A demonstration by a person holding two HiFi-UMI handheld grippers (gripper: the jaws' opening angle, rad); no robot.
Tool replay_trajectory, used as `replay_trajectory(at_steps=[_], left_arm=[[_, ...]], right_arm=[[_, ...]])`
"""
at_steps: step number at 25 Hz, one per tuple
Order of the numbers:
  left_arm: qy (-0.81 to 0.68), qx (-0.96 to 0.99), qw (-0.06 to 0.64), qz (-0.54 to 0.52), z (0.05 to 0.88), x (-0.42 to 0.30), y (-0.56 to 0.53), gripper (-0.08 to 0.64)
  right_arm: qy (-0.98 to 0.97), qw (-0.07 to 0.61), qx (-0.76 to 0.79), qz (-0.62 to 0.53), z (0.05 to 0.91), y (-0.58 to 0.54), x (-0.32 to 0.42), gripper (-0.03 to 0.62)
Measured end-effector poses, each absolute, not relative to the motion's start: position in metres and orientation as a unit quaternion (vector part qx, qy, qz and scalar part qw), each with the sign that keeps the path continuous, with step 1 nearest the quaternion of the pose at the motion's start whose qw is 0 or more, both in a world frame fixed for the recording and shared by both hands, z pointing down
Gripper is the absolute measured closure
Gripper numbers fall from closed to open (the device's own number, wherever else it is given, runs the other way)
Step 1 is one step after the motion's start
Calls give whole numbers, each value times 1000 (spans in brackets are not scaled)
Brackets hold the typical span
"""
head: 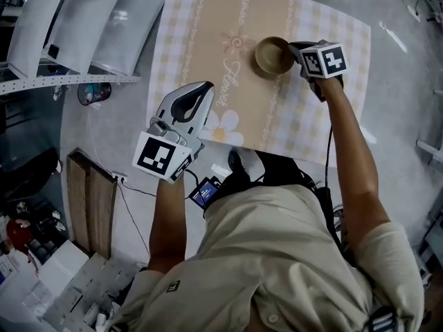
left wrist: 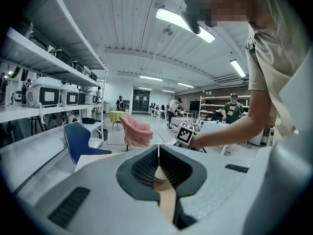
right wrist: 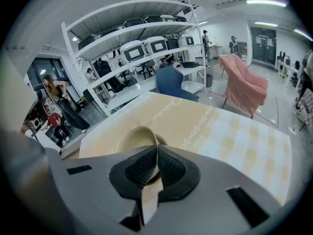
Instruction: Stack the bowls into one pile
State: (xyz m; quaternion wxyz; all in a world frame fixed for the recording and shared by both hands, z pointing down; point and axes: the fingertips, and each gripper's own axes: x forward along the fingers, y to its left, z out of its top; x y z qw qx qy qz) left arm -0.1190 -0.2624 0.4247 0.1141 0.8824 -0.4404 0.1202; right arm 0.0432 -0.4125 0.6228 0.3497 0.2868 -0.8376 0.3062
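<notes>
In the head view a single tan bowl (head: 273, 55) sits on the bench (head: 325, 109), toward 1 o'clock from the middle of the picture, on a beige checked cloth (head: 201, 33). The right tongs (head: 297, 52) meet the bowl's rim at its 3 o'clock side. The left tongs (head: 206, 88) hang over the cloth's near part, well apart from the bowl at about its 7 o'clock. In the left gripper view the left tongs (left wrist: 158, 153) are closed pad against pad with nothing between them. Only the cloth shows through the gap below, and a pink chair (left wrist: 136, 131) stands beyond at 11 o'clock. In the right gripper view the right tongs (right wrist: 156, 153) are pinched tight on the thin rim of the bowl (right wrist: 134, 137). The bowl's body lies just past the pads at 11 o'clock, and the bench (right wrist: 230, 136) stretches away behind.
</notes>
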Motion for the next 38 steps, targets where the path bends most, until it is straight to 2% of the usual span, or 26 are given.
replay_trajectory(at_steps=[4, 16, 17, 19, 24, 29, 33, 38], left_arm=[[-443, 882, 111, 117, 424, -125, -253, 545], [-456, 878, 99, 105, 409, -156, -214, 545], [-458, 878, 96, 103, 407, -159, -212, 545], [-460, 877, 93, 100, 403, -165, -205, 545], [-463, 877, 87, 97, 392, -175, -182, 545], [-458, 882, 69, 87, 372, -180, -164, 545], [-448, 889, 49, 78, 351, -180, -146, 545], [-432, 899, 21, 76, 325, -178, -116, 545]], right_arm=[[-823, 356, 297, 327, 634, -404, 44, 584], [-809, 403, 334, 267, 635, -402, 41, 581], [-809, 404, 339, 261, 634, -403, 40, 566], [-806, 403, 350, 257, 630, -402, 42, 493], [-802, 394, 374, 248, 610, -388, 43, 474], [-837, 338, 387, 187, 535, -376, 29, 476], [-886, 244, 370, 136, 443, -339, 8, 577], [-931, 152, 325, 65, 328, -255, -11, 588]])
